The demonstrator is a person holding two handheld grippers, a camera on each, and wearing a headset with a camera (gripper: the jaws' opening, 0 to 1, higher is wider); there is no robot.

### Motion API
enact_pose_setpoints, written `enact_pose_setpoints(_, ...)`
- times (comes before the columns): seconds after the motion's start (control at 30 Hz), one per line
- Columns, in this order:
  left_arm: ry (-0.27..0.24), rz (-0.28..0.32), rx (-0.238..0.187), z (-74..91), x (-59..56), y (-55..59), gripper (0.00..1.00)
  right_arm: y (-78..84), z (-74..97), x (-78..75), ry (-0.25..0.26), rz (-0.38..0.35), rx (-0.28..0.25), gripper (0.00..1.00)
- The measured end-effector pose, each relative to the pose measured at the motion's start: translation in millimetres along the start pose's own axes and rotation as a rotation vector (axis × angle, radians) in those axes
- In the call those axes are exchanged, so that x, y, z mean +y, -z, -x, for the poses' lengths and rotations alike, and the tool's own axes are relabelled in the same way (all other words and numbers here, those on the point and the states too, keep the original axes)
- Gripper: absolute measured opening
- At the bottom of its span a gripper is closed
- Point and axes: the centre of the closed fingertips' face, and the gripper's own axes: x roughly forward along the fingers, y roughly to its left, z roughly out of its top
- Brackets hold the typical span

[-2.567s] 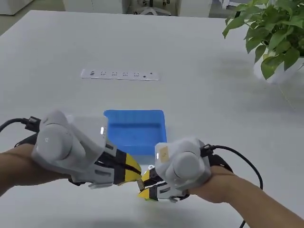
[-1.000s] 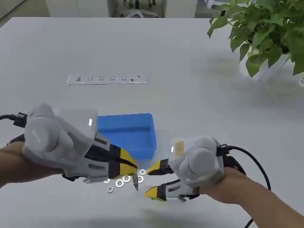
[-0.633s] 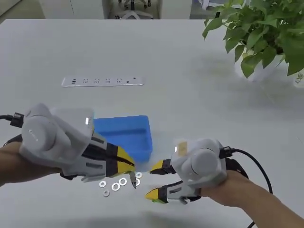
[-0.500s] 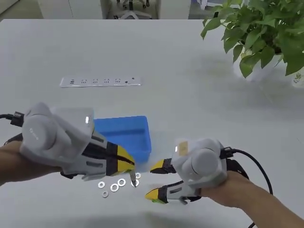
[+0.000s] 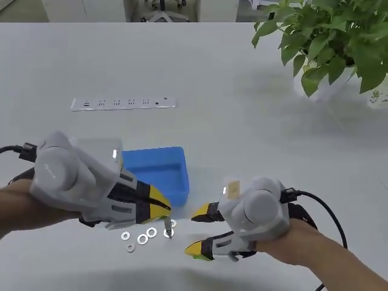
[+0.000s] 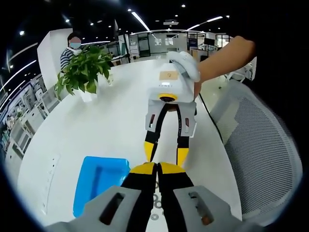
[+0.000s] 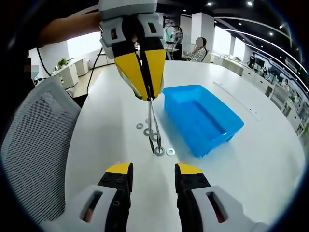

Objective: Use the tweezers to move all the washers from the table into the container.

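My left gripper (image 5: 163, 209) is shut on a pair of metal tweezers (image 5: 168, 229) that point down at the table. In the right gripper view the tweezers (image 7: 152, 121) hang from the left gripper (image 7: 146, 94), their tips at one washer (image 7: 159, 151). Several silver washers (image 5: 142, 239) lie in a loose row on the white table, just in front of the blue container (image 5: 154, 173). My right gripper (image 5: 199, 230) is open, facing the left one, nothing between its jaws. The left gripper view shows the right gripper (image 6: 166, 153) and the container (image 6: 99, 181).
A white power strip (image 5: 123, 103) lies beyond the container. A potted plant (image 5: 327, 42) stands at the far right of the table. A grey mesh chair (image 6: 265, 159) is at the table's near edge. People stand in the room behind (image 7: 198, 48).
The right gripper has drawn back from the left one and opened. The washers, hidden before, have come into sight. The tweezers' tips have settled among the washers nearest the container.
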Motion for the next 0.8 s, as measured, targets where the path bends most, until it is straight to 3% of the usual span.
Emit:
enact_pose_setpoints(0.4,-0.007,0.018,-0.005,-0.3,3.2,0.0,0.05,-9.0,-5.1,-0.4,-0.011,0.024,-0.027,0.33)
enact_pose_setpoints(0.8,-0.031,0.06,0.0,-0.1,8.0,2.0,0.05,-20.8,-19.0,1.2,-0.055,0.102,-0.022,0.28)
